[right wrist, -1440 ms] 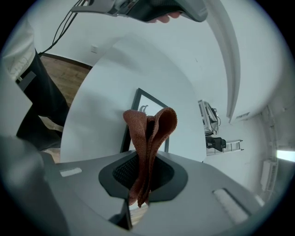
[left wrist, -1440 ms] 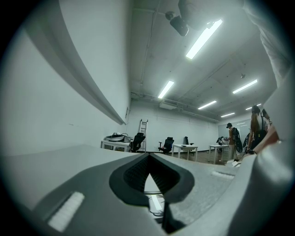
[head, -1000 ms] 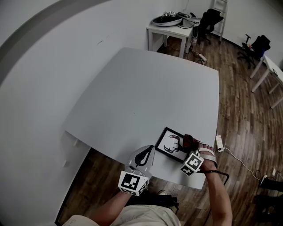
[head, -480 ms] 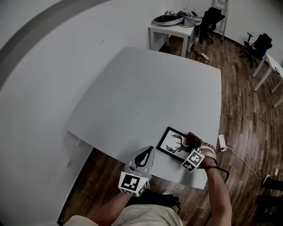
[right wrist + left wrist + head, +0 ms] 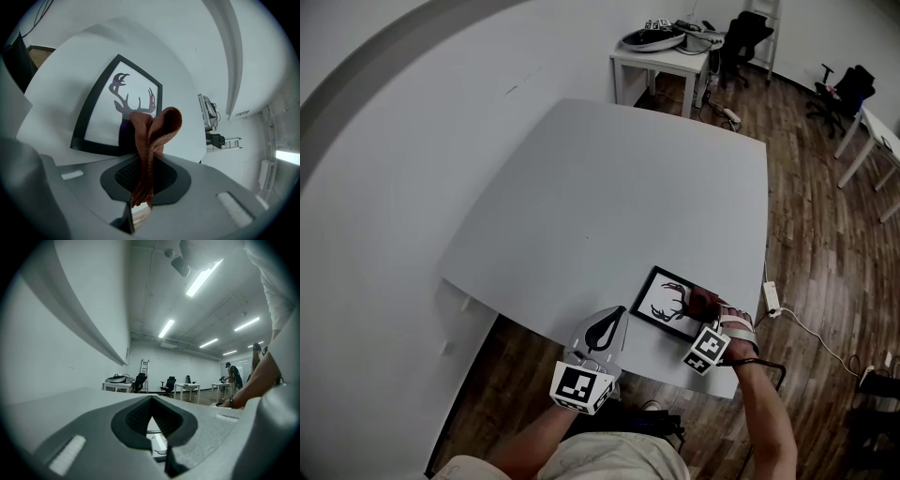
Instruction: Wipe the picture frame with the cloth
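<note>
A black picture frame (image 5: 666,306) with a deer-antler print lies flat near the front right corner of the white table (image 5: 619,197). My right gripper (image 5: 705,309) is shut on a rust-brown cloth (image 5: 151,140), whose folded end hangs over the frame (image 5: 119,105) at its near right part. Whether the cloth touches the glass I cannot tell. My left gripper (image 5: 598,339) rests at the table's front edge, left of the frame, jaws closed together on nothing (image 5: 152,427).
The table's front edge and right edge run close to the frame. A power strip (image 5: 771,300) and cable lie on the wooden floor to the right. A second table (image 5: 666,52) with clutter and office chairs (image 5: 742,42) stand far back.
My right gripper with the cloth has shifted slightly back and forth over the frame's right part. The left gripper stays put.
</note>
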A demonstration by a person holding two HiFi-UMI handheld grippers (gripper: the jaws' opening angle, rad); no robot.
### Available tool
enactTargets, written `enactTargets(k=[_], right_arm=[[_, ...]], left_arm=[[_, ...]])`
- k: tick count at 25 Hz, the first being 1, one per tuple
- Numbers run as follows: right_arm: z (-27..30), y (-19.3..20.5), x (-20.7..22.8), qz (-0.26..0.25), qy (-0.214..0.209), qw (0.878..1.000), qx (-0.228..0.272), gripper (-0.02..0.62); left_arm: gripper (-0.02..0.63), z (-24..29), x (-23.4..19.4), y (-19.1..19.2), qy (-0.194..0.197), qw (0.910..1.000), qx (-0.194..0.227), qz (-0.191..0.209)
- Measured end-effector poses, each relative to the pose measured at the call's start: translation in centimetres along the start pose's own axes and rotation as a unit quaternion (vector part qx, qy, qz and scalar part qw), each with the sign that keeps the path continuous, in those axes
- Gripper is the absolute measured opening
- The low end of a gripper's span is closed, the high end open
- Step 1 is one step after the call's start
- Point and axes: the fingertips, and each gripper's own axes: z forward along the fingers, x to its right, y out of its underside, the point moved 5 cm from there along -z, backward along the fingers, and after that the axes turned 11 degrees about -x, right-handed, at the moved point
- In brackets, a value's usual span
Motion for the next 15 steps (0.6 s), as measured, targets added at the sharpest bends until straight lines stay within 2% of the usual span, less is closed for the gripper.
enactTargets(k=[7, 15], right_arm=[[-2.0, 0.1, -2.4, -0.035, -0.002, 0.999, 0.009, 0.060], [-5.4, 0.3, -5.6, -0.060, -0.025, 0.998, 0.021, 0.060]], left_arm=[[0.002, 0.3, 0.4, 0.1, 0.001, 1.0000, 0.000, -0.001], [0.002, 0.9, 1.0, 0.1, 0.007, 1.0000, 0.002, -0.003]])
